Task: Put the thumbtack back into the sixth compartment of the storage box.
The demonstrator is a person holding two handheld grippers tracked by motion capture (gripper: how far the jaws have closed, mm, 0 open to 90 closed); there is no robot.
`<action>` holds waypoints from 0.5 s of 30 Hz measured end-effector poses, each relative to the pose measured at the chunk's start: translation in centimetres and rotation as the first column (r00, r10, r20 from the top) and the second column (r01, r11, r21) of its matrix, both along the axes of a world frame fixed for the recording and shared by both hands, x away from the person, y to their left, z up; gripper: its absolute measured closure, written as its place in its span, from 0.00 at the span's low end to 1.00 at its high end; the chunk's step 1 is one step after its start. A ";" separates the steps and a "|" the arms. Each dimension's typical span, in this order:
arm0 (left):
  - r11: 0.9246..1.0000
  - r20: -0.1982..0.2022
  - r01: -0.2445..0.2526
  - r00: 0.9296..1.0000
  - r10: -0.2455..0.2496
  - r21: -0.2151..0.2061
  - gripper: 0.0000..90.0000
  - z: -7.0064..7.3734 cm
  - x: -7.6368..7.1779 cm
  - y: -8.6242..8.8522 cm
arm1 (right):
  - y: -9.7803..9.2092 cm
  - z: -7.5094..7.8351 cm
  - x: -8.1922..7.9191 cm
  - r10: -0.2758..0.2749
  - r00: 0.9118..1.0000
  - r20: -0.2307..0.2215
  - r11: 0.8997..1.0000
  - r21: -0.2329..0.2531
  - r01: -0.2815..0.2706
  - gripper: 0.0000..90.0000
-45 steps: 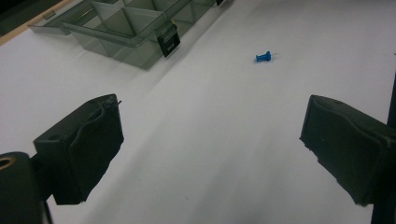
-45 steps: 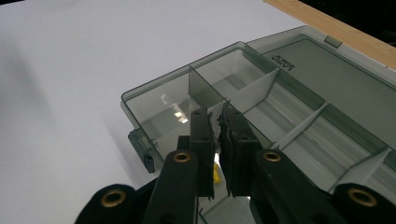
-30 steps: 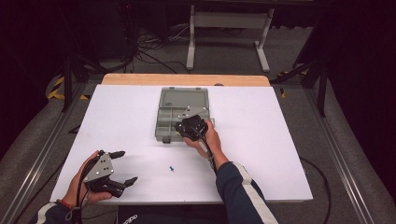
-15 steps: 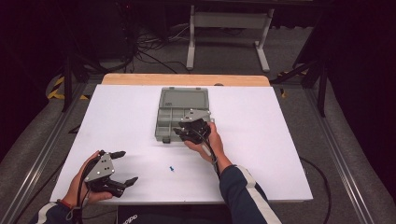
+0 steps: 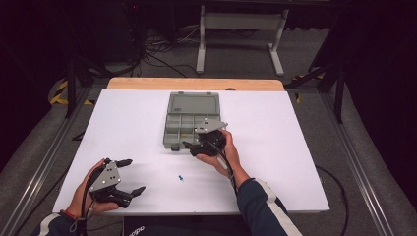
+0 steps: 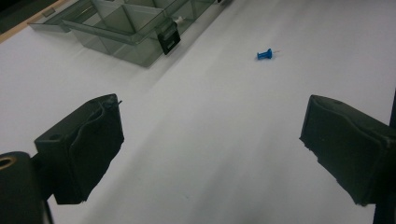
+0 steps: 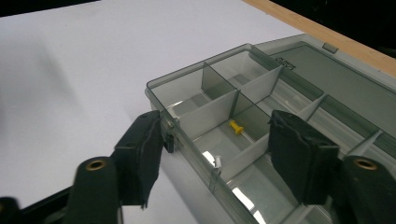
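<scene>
A grey compartment box [image 5: 191,119] lies open in the middle of the white table [image 5: 275,147], its lid [image 5: 193,103] flat behind it. My right gripper [image 5: 191,147] stands open at the box's near edge with nothing between its jaws. In the right gripper view my right gripper [image 7: 217,135] straddles the box wall [image 7: 187,154]. A yellow pushpin [image 7: 236,127] and a white pushpin [image 7: 217,161] lie in two neighbouring compartments. A blue pushpin [image 5: 181,178] lies loose on the table. My left gripper [image 5: 135,175] rests open at the near left, and the blue pushpin [image 6: 265,54] lies well beyond its jaws.
The box's black latch [image 6: 168,36] faces the near side. A wooden strip [image 5: 196,83] marks the table's far edge. Metal rails [image 5: 354,162] run along both sides, and a stand with cables [image 5: 236,29] is on the floor behind.
My right gripper has drawn back a little from over the box toward its near edge. The left gripper and the blue pushpin have stayed put.
</scene>
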State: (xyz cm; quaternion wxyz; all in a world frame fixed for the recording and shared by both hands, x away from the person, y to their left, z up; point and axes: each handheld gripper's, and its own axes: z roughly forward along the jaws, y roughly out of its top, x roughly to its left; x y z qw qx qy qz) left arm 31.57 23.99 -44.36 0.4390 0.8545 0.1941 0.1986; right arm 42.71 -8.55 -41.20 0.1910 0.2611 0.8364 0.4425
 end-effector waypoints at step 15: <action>1.000 0.006 0.000 1.000 0.001 -0.001 0.07 0.1 -0.1 0.1 | -0.6 0.1 -3.0 0.016 0.998 0.064 1.000 -0.023 -0.014 0.16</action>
